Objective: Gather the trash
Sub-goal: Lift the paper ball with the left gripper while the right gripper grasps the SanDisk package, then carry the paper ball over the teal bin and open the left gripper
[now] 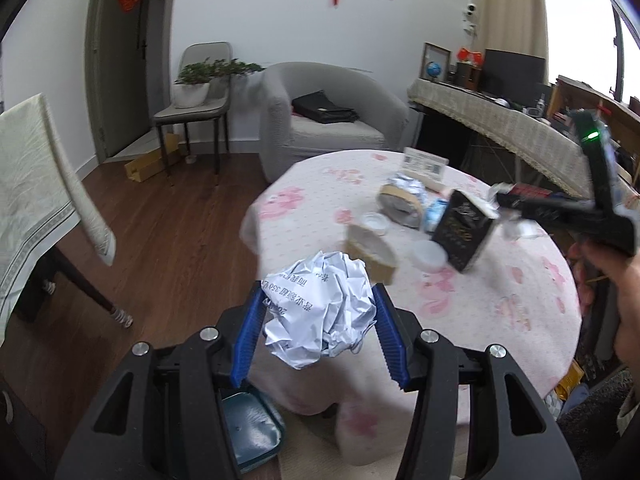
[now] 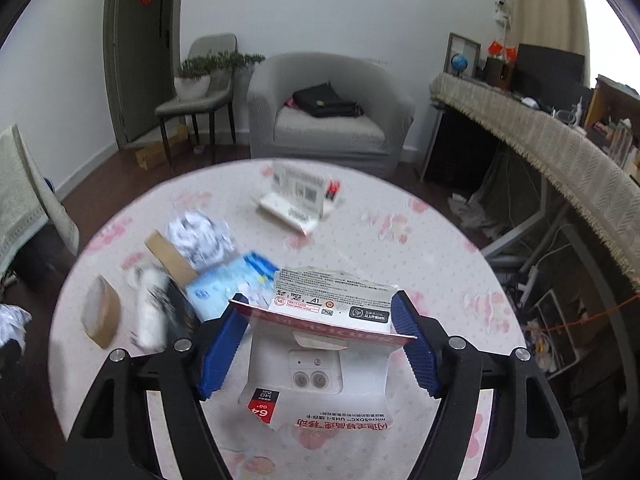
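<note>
Crumpled paper ball [image 1: 320, 304] pinched between blue pads of our left gripper [image 1: 318, 320], held off round table [image 1: 500, 312] edge, bin [image 1: 252, 432] below. Our right gripper [image 2: 318, 336] clamps torn card package [image 2: 328, 320] over table. Risk we see: ball sits loosely, could slip past bin; thin package could buckle, drop among remaining litter.

Soft daylight enters from the overexposed window [image 1: 632, 40] at right — fisheye edges bend, tabletop items are motion-blurred.
</note>
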Motion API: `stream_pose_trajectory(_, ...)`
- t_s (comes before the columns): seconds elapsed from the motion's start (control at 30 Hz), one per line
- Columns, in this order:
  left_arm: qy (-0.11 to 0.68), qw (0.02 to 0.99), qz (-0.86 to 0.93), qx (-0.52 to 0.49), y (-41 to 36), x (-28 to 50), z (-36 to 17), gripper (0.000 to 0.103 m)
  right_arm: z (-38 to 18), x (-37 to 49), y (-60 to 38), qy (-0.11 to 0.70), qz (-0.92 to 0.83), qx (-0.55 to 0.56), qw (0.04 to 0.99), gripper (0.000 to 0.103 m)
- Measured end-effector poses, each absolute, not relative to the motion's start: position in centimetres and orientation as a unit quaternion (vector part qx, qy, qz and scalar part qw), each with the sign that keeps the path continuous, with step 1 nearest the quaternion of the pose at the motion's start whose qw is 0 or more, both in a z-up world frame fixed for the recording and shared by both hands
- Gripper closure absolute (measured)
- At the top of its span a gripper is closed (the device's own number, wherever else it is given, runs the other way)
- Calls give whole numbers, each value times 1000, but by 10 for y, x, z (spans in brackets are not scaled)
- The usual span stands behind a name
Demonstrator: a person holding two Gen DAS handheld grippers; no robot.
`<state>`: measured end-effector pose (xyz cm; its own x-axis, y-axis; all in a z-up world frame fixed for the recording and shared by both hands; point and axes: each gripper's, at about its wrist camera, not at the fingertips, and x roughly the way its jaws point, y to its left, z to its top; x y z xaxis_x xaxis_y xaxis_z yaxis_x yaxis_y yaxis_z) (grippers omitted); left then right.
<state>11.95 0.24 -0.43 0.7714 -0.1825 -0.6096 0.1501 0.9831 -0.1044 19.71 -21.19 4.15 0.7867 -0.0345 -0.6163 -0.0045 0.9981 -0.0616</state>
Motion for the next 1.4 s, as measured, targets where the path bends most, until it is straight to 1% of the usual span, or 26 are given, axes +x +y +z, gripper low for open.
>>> stream_pose_trajectory(0.17,340,938,-55,-44,36,121,-17,47,73,180,-188,253,1,-39,967,29)
stream_pose_trajectory(0.3,359,931,-29,-58,62,123,-29,47,85,175,-166,234,41,-39,971,29)
stream_pose_trajectory(0.43,387,920,-7,-68,84,125,-45,47,84,177,-142,242,93,-26,966,29)
stream_pose_trajectory(0.63,435,897,24,-78,119,126,-87,47,83,181,-92,257,176,-23,950,29)
stream_pose_trajectory(0.87,479,873,40,-77,138,129,-122,46,65,174,-31,284,256,-34,923,29)
stream_pose_trajectory(1.07,497,863,41,-76,142,129,-133,45,49,169,16,306,302,-49,901,29)
stream_pose_trajectory(1.1,499,863,40,-75,142,129,-135,42,47,169,23,310,308,-50,898,29)
stream_pose_trajectory(1.13,499,863,38,-76,144,129,-137,38,44,170,30,315,315,-50,894,29)
stream_pose_trajectory(1.2,494,866,41,-69,147,126,-137,32,38,172,43,326,325,-51,886,29)
stream_pose_trajectory(1.23,491,867,42,-66,149,125,-136,31,35,171,45,327,328,-51,885,29)
stream_pose_trajectory(1.4,477,874,47,-82,165,115,-125,32,22,175,64,344,338,-49,875,29)
